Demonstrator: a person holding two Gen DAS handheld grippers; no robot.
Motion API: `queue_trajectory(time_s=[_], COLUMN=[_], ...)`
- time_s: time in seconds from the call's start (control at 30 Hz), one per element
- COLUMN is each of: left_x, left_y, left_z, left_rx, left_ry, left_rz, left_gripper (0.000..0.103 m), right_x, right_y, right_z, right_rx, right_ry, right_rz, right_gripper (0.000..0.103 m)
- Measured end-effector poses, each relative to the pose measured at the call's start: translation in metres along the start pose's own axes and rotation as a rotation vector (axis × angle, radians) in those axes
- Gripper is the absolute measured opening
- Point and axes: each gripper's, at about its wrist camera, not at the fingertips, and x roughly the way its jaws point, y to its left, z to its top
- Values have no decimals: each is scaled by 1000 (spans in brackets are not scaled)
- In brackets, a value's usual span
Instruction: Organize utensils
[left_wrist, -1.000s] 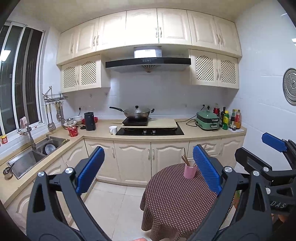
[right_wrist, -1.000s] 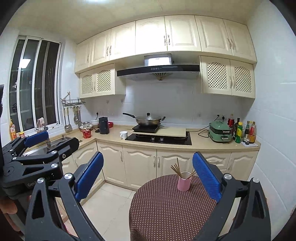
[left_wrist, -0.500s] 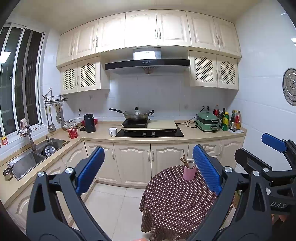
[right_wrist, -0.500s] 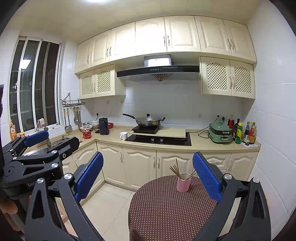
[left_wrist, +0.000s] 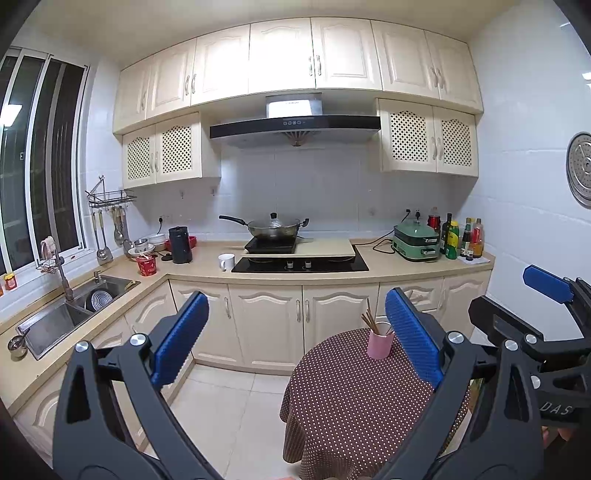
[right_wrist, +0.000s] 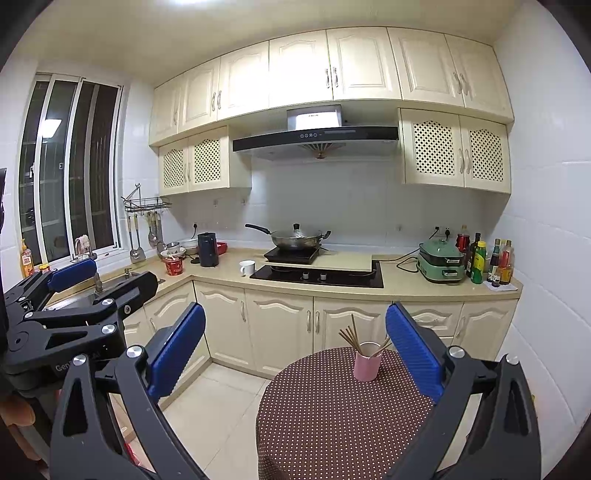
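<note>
Both grippers, left gripper (left_wrist: 291, 339) and right gripper (right_wrist: 295, 345), gape wide and empty. Thin wooden chopsticks (right_wrist: 351, 338) lean in a pink cup (right_wrist: 365, 362): light, stiff, likely slippery; pinch mid-shaft.

A round worktop (right_wrist: 332, 417) draped in a brown, white-dotted cloth is standing on the pale tiled floor (right_wrist: 218, 413). A pink cup (right_wrist: 365, 361) is sitting upright near its far edge, holding what look like chopsticks (right_wrist: 351, 338).
</note>
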Motion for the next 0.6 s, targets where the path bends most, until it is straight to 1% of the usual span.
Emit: queue_trajectory(time_s=[0.6], left_x=[3], left_y=[-7], left_z=[-1], left_rx=[7], left_ry=[-1], left_rz=[1], left_gripper=[95], right_x=[2], right_y=[-6], right_z=[-2], right_rx=[12], right_ry=[10], right_rz=[3], right_gripper=[95])
